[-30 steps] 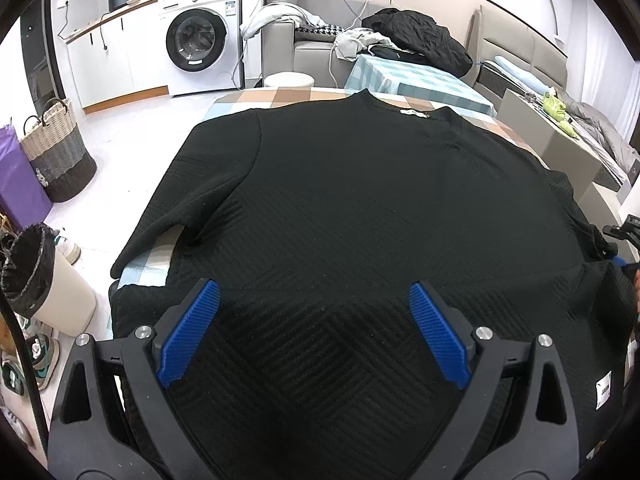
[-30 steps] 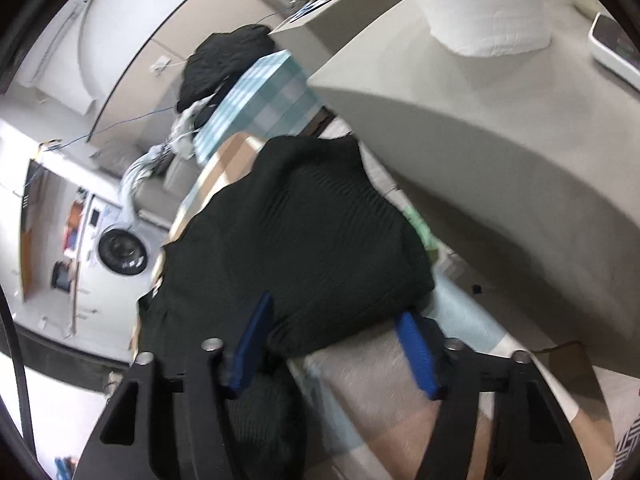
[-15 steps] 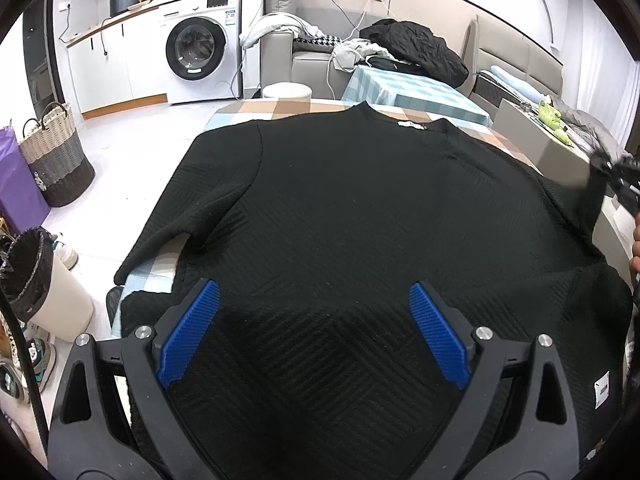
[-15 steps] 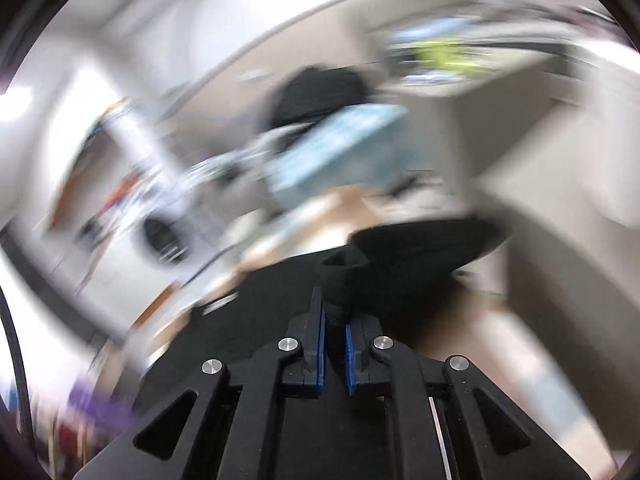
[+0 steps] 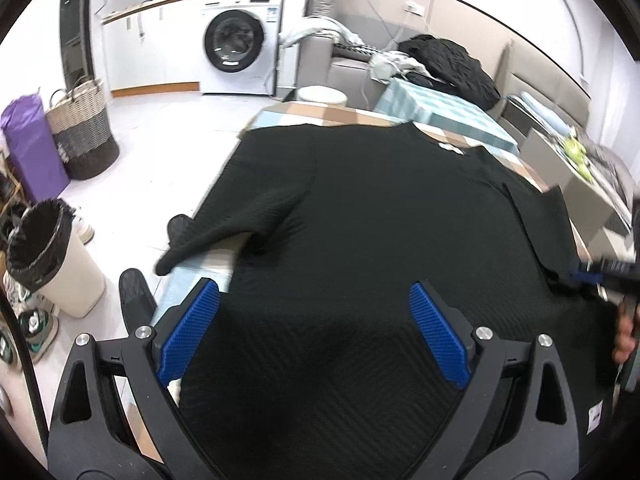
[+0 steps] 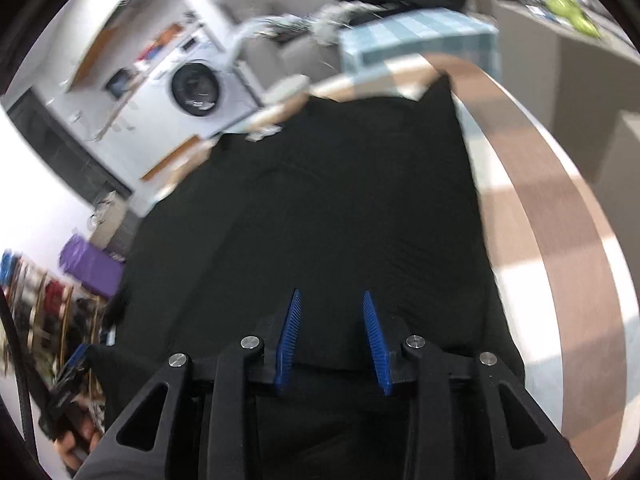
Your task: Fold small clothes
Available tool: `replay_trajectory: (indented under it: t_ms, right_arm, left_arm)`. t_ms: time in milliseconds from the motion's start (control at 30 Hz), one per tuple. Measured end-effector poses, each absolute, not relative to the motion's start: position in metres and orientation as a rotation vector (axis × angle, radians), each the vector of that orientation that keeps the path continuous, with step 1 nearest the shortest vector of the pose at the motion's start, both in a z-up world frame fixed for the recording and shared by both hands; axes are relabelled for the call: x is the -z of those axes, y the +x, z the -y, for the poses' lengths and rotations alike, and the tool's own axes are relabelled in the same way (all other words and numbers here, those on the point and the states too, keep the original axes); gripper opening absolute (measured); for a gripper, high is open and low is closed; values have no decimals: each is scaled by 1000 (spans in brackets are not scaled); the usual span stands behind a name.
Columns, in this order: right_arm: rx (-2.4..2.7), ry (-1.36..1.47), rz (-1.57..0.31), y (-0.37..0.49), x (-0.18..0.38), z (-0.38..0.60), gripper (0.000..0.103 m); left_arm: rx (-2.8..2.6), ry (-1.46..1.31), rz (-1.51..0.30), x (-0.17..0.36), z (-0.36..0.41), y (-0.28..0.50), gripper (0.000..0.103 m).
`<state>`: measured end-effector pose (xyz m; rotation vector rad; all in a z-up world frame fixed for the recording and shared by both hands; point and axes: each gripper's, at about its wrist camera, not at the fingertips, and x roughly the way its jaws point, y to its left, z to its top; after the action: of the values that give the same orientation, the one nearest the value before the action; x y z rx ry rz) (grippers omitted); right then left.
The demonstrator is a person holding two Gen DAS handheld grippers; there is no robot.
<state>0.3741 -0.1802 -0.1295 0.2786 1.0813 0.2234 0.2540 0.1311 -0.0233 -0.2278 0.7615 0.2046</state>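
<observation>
One black quilted sweater (image 5: 380, 240): soft, floppy; pinch sleeve hem. Left gripper (image 5: 314, 334) spread wide; right gripper (image 6: 332, 338) just opening, nothing between.

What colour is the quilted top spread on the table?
Black; the quilted top shows best in the left wrist view.

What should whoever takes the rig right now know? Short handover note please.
Left gripper: open, empty, above the hem of the black top.
Right gripper: jaws have just been opening, part open, nothing pinched between the pads, above the top.
Top: spread flat on the checked table, neck at the far end.
Done: right sleeve folded in over the body.
Left: left sleeve hangs off the table edge; fold it in, then fold the body.
</observation>
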Motion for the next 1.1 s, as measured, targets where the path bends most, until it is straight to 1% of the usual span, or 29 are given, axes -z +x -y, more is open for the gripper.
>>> replay_trajectory:
  t_ms: [33, 133, 167, 200, 267, 300, 333, 400, 433, 500, 700, 867, 1033, 1067, 1100]
  right_arm:
    - [-218, 278, -1104, 376, 130, 186, 34]
    - [-234, 313, -1023, 366, 113, 187, 35]
    - [-240, 328, -986, 360, 105, 189, 38]
    - [-247, 335, -956, 354, 99, 190, 44]
    - [-262, 346, -877, 339, 85, 192, 47]
    - [-259, 345, -857, 335, 80, 192, 47]
    - [-255, 346, -841, 333, 79, 189, 47]
    - [-257, 359, -832, 327, 77, 189, 47]
    - [-258, 366, -834, 324, 78, 190, 47]
    - [-253, 378, -841, 319, 81, 190, 47]
    - [-241, 405, -852, 316, 88, 190, 49]
    - [-235, 403, -848, 316, 89, 190, 51]
    - [-228, 399, -855, 312, 91, 192, 51]
    - [-226, 398, -856, 311, 91, 192, 51]
    - [-223, 398, -856, 311, 91, 193, 51]
  left_arm:
    - [-217, -238, -759, 23, -138, 252, 95]
    - [-248, -317, -753, 21, -167, 246, 95]
    - [-253, -354, -746, 21, -178, 243, 95]
    - [-261, -402, -737, 22, -191, 240, 95]
    - [-277, -498, -740, 27, -218, 237, 94]
    - [-288, -539, -746, 30, -231, 237, 86]
    - [-291, -569, -753, 33, -240, 237, 75]
    - [-271, -660, -778, 40, -259, 240, 68]
    - [-243, -720, -778, 45, -268, 241, 67]
    - [-211, -835, -779, 54, -285, 243, 67]
    - [-239, -991, -796, 82, -316, 243, 67]
    - [-270, -1058, -818, 108, -328, 245, 67]
    - [-284, -1100, -834, 131, -335, 272, 66]
    - [-289, -1097, -834, 133, -336, 276, 62]
    - [-300, -1092, -835, 137, -337, 279, 50]
